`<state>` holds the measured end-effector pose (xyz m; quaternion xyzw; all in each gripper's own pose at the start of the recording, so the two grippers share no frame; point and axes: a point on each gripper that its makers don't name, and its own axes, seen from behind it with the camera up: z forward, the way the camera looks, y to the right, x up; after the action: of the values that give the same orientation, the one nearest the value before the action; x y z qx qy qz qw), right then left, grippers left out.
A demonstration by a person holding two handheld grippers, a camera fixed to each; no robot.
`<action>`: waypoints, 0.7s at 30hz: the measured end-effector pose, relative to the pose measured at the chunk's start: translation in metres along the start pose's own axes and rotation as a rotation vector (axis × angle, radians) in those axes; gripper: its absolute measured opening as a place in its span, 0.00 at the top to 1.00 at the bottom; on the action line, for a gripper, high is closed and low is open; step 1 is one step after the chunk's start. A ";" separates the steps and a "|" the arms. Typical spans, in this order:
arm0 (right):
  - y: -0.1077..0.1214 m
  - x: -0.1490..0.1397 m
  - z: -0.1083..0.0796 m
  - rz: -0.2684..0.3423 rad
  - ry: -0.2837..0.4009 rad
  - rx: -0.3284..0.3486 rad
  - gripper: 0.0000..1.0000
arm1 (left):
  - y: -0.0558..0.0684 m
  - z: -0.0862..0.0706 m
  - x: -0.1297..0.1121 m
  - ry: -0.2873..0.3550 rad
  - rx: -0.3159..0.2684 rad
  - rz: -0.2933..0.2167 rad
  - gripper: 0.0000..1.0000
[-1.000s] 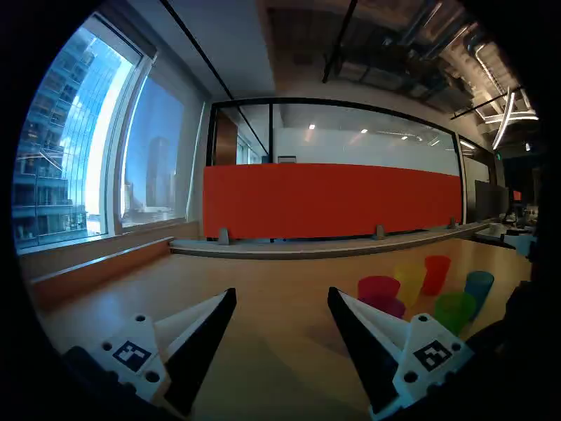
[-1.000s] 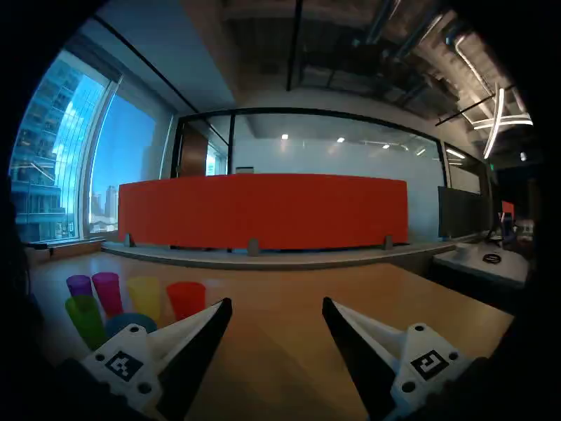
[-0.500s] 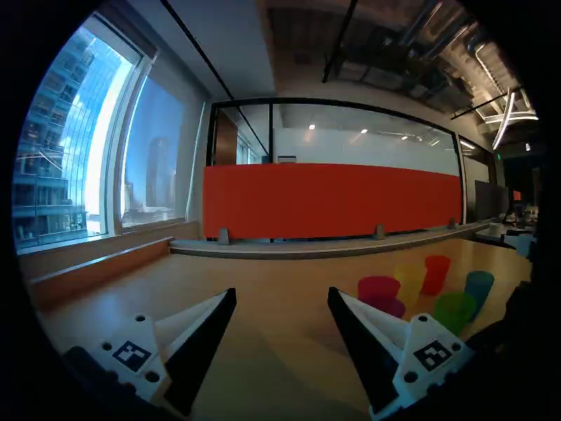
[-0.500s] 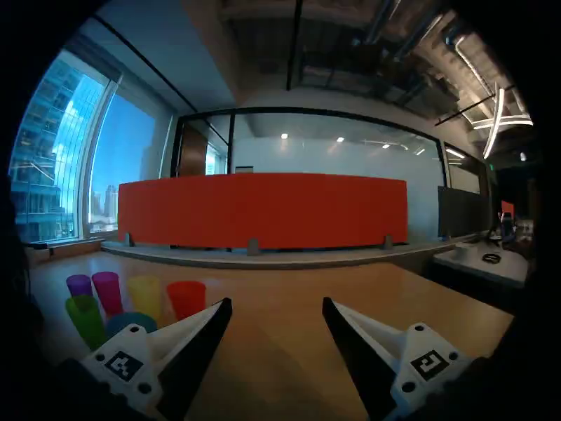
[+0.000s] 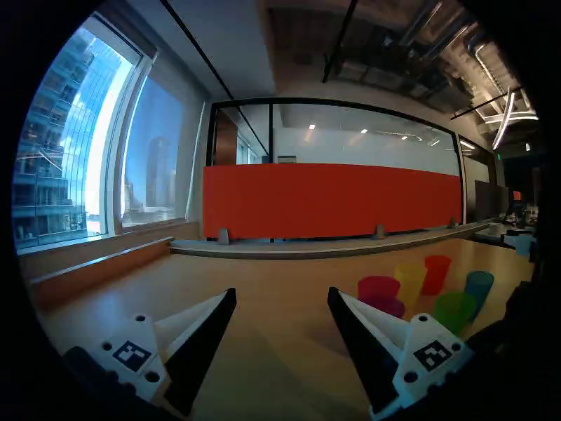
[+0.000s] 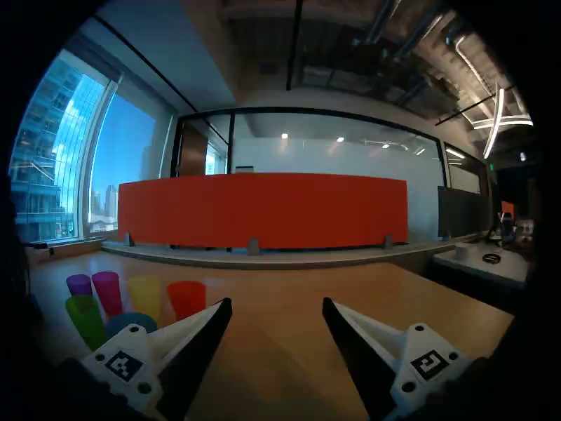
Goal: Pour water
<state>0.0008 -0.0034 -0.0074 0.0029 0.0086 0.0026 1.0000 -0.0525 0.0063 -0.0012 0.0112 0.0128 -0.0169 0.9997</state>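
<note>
Nothing moved since a second ago. Left gripper (image 5: 281, 290) and right gripper (image 6: 277, 300): fingers spread wide, holding nothing, over the table (image 5: 210, 274). Coloured cups (image 5: 409, 277) stand clustered nearby.

Right tool (image 6: 277, 309) agape over wooden table (image 6: 294, 337); coloured cups (image 6: 133, 298) clustered left; orange divider (image 6: 263, 210) behind.

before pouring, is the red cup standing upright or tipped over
Upright: the red cup stands on the table, wider rim up.
</note>
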 end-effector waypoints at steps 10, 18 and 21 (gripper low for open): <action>0.000 0.000 0.000 0.000 0.000 0.000 0.00 | 0.001 0.001 0.000 0.000 -0.001 0.000 0.03; 0.000 0.000 0.000 0.000 0.000 0.000 0.00 | 0.001 0.001 0.000 0.000 -0.001 0.000 0.03; 0.000 0.000 0.000 0.000 0.000 0.000 0.00 | 0.001 0.001 0.001 0.000 -0.001 0.000 0.03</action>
<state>0.0009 -0.0035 -0.0072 0.0029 0.0086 0.0026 1.0000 -0.0518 0.0075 0.0000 0.0108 0.0127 -0.0170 0.9997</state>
